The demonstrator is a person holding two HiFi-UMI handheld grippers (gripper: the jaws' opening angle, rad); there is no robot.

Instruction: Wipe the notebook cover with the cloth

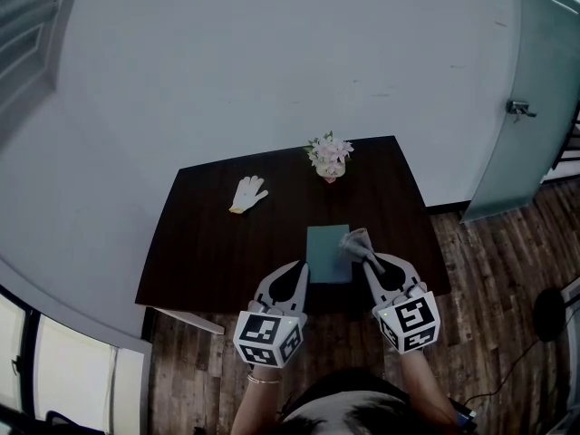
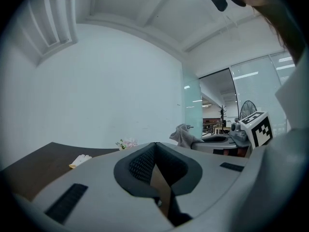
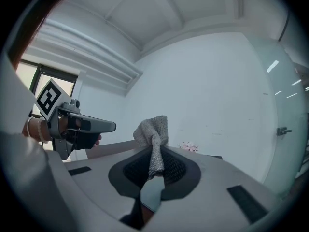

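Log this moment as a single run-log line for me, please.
right gripper: shut on cloth, over notebook right edge | left gripper: shut, empty | notebook: flat on table

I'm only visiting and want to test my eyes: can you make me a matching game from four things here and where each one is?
Things:
1. grey cloth
2. teal notebook
3. white glove
4. pot of pink flowers

Places:
A. at the far edge of the table
B. pinched in the right gripper
C. flat on the table's near side
D. alone on the table's left part

Pairs: 1-B, 2-C, 3-D, 4-A
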